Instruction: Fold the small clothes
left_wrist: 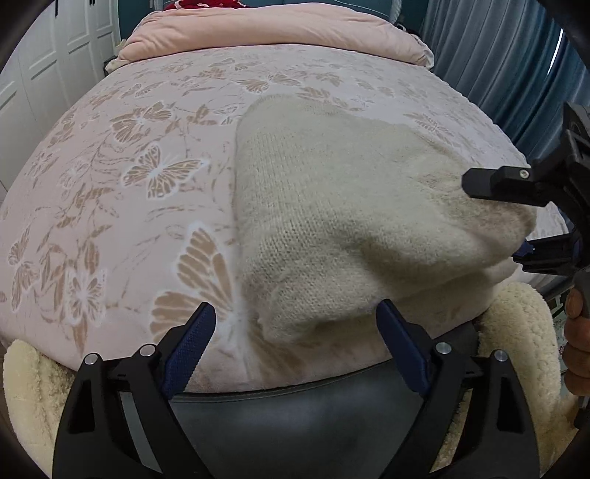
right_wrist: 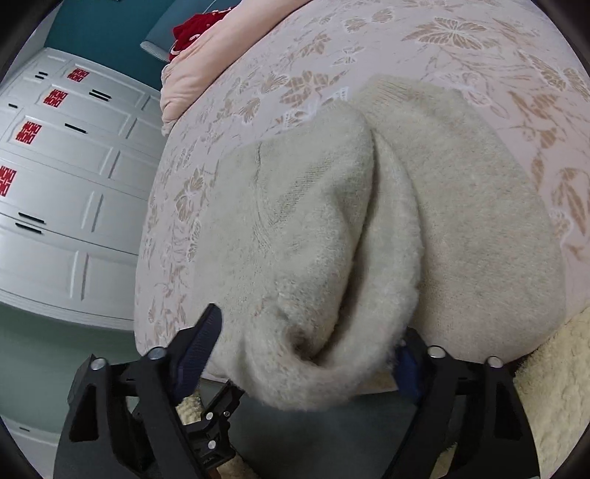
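- the left gripper (left_wrist: 297, 328) sits low at the near edge of the bed, its blue-padded fingers (left_wrist: 191, 342) spread wide; the near corner of the cream sweater (left_wrist: 332, 206) lies in the gap between them, not pinched.
- in the right wrist view the right gripper (right_wrist: 309, 346) also stands wide, with a thick rolled fold of the sweater (right_wrist: 332, 258) bulging between its fingers (right_wrist: 201, 342); the far pad is partly hidden by the knit, so whether it presses the cloth i cannot tell.
- in the left view the right gripper (left_wrist: 516, 217) comes in from the right side, one black finger above and one below the raised right-hand fold of the sweater.
- the sweater lies on the bedspread (left_wrist: 110, 154), on the right half of the bed, near its foot; its long axis runs from the near edge away toward the head of the bed, with a rounded end pointing far.
- a fluffy cream fleece (left_wrist: 516, 331) hangs just under the bed's near edge.
- farther off, a pink quilt (left_wrist: 276, 33) lies folded across the head of the bed, a red item (left_wrist: 206, 4) behind it.
- a white wardrobe (right_wrist: 66, 177) with red stickers stands to the left, blue curtains (left_wrist: 490, 55) to the right.
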Action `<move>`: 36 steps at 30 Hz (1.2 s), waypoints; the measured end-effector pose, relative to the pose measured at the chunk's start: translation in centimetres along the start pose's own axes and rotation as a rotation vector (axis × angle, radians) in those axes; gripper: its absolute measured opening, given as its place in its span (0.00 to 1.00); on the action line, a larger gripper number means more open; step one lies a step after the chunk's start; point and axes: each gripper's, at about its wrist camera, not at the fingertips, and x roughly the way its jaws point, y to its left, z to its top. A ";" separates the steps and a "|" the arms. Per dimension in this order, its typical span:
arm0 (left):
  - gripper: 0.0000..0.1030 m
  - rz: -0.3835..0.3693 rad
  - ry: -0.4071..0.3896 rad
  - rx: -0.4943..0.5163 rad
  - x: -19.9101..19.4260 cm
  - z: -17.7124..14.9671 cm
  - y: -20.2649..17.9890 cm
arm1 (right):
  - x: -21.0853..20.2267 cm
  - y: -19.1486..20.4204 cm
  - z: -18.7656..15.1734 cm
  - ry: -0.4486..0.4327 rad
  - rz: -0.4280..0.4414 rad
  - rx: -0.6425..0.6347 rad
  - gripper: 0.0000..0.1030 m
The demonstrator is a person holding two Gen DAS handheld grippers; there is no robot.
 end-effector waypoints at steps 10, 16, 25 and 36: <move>0.22 -0.096 0.060 0.021 1.4 0.6 -0.8 | -8.7 6.3 3.4 -0.200 0.182 -0.174 0.16; 0.15 -0.096 0.110 -0.042 2.4 1.1 -0.6 | -6.1 -3.9 1.2 -0.163 -0.141 -0.067 0.16; 0.16 -0.100 0.153 -0.015 2.6 0.3 -1.2 | -4.2 -9.4 -0.8 -0.132 -0.048 0.100 0.30; 0.56 -0.202 -0.089 0.015 -6.1 2.4 -2.1 | -9.0 -6.3 3.9 -0.263 -0.007 0.032 0.54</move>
